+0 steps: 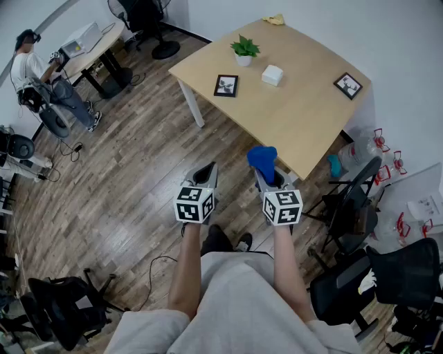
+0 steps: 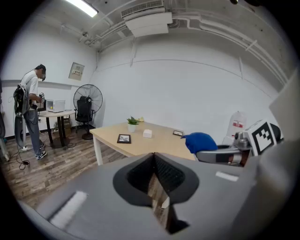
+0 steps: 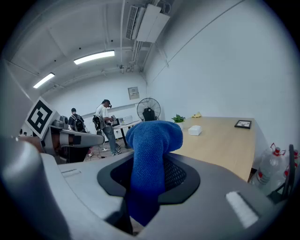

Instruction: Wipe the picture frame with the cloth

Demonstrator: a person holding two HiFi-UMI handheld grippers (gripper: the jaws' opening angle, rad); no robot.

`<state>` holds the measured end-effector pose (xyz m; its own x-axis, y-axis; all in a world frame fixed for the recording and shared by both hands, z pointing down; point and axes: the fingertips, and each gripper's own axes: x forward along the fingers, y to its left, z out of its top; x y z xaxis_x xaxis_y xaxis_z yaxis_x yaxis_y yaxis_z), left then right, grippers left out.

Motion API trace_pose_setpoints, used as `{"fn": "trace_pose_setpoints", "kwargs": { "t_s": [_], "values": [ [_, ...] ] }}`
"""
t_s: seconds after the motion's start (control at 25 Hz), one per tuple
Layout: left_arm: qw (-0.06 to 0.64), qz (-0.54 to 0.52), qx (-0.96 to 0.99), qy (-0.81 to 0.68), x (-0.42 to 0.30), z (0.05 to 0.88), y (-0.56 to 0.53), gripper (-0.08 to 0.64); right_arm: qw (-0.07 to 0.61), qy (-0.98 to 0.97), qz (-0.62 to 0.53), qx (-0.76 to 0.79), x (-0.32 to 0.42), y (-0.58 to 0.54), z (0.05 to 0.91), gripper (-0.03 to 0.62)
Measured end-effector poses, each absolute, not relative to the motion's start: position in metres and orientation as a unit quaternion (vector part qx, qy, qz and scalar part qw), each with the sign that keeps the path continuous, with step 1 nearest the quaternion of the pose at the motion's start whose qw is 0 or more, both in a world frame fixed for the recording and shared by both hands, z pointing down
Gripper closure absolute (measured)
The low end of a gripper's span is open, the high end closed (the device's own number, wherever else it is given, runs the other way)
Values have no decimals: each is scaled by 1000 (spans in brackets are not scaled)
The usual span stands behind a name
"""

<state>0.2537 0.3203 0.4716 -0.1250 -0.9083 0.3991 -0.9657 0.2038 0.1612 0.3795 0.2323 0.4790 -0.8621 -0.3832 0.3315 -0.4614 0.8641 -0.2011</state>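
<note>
Right gripper (image 1: 270,179) pinches cloth (image 1: 262,157), jaw tips covered.

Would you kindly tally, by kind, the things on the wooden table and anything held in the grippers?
Picture frames: 2
Potted plants: 1
White boxes: 1
Yellow items: 1
Blue cloths, in the right gripper: 1
Total: 6
</note>
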Motion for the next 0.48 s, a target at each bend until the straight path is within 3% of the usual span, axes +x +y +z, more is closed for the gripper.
{"fn": "trace_pose_setpoints", "kwargs": {
  "t_s": [0.48],
  "values": [
    [223,81,615,-752,257,482,341,508,126,-955,162,214,380,234,486,468]
  ]
}}
